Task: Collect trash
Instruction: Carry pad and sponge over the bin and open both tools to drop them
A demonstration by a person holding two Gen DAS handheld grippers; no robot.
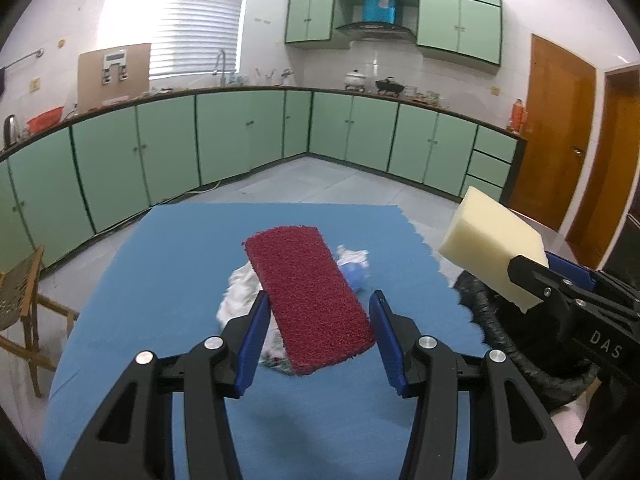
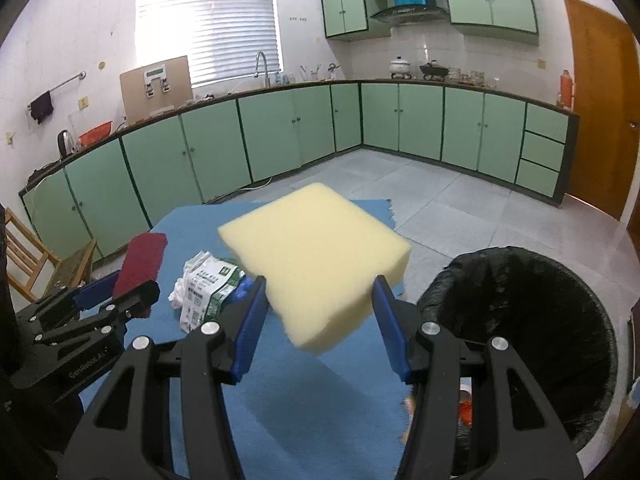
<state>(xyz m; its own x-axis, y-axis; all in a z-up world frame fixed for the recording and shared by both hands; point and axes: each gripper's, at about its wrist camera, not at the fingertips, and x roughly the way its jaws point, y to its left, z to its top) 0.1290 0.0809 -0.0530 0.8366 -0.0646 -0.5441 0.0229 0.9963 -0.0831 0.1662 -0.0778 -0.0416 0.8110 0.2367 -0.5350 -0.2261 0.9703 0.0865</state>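
Observation:
My left gripper (image 1: 318,310) is shut on a dark red scouring pad (image 1: 308,296) and holds it above the blue cloth (image 1: 160,280). My right gripper (image 2: 318,298) is shut on a pale yellow foam block (image 2: 316,256), held above the cloth's right side; the block also shows in the left wrist view (image 1: 492,248). Crumpled white paper and a printed wrapper (image 2: 208,284) lie on the cloth between the grippers, with a blue scrap (image 1: 354,274) beside them. A bin with a black liner (image 2: 520,320) stands to the right of the cloth.
A wooden chair (image 1: 20,300) stands left of the table. Green cabinets (image 1: 240,136) line the far walls across a grey tiled floor. A wooden door (image 1: 556,128) is at the right. Some trash lies in the bin's bottom (image 2: 466,408).

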